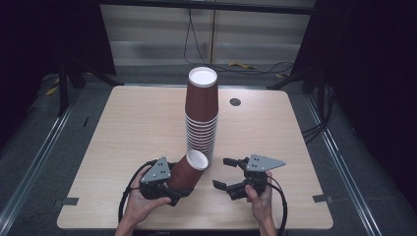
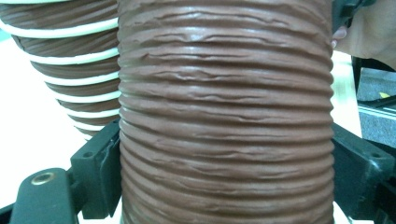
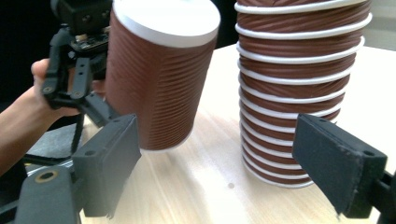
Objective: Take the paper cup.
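Note:
A tall stack of brown ribbed paper cups (image 1: 201, 115) stands upside down in the middle of the wooden table (image 1: 123, 128). The same stack (image 3: 299, 88) rises at the right of the right gripper view. My left gripper (image 1: 178, 186) is shut on a single brown cup (image 1: 188, 170), which is tilted with its white end up and close to the foot of the stack. In the left gripper view the held cup (image 2: 224, 107) sits between both jaws. My right gripper (image 1: 223, 173) is open to the right of the held cup (image 3: 156, 79), with nothing between its jaws (image 3: 224, 168).
A round cable hole (image 1: 235, 102) sits in the tabletop behind the stack. Black cables (image 1: 255, 66) lie on the floor beyond the far edge. Dark curtains and stands flank the table, and metal floor rails (image 1: 29, 167) run along both sides.

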`<action>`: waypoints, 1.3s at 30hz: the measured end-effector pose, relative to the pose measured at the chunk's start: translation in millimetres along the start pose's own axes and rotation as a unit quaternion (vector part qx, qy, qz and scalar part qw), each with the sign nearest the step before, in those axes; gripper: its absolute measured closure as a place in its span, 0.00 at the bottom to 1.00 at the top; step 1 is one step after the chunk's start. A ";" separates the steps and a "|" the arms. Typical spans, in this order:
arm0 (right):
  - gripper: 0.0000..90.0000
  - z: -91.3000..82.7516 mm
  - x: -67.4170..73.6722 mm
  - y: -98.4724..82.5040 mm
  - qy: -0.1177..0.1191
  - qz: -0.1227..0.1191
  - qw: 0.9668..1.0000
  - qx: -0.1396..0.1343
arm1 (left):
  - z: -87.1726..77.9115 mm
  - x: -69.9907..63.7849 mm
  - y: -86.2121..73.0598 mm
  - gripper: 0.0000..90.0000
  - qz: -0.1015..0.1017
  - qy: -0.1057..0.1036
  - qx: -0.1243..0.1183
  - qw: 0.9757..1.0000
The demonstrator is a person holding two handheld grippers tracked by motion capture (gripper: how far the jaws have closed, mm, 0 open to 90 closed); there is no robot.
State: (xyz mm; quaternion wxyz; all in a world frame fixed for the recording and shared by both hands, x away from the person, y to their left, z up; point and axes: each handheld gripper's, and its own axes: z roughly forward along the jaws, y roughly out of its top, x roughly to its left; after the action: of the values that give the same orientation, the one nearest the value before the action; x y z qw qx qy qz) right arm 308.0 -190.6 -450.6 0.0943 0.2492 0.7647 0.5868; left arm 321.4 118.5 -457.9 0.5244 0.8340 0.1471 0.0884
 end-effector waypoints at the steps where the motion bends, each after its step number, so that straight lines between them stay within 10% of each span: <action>1: 0.16 -0.4 -0.2 -0.5 0.005 0.000 1.000 0.001 | -0.1 0.7 0.5 0.15 0.002 -0.002 0.005 1.000; 23: 0.15 2.0 1.4 -2.0 0.026 -0.025 0.996 0.086 | 3.4 -4.5 17.4 0.16 0.056 -0.015 0.103 0.993; 39: 0.15 7.0 -0.3 0.3 0.048 -0.040 0.988 0.143 | 20.4 -14.5 27.3 0.16 0.103 -0.020 0.175 0.979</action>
State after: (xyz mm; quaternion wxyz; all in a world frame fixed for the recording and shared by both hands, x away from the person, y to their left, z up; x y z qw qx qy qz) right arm 311.3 -184.8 -452.4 0.0444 0.2013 0.8538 0.4780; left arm 318.1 85.1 -442.1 0.3608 0.9253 0.0628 0.0985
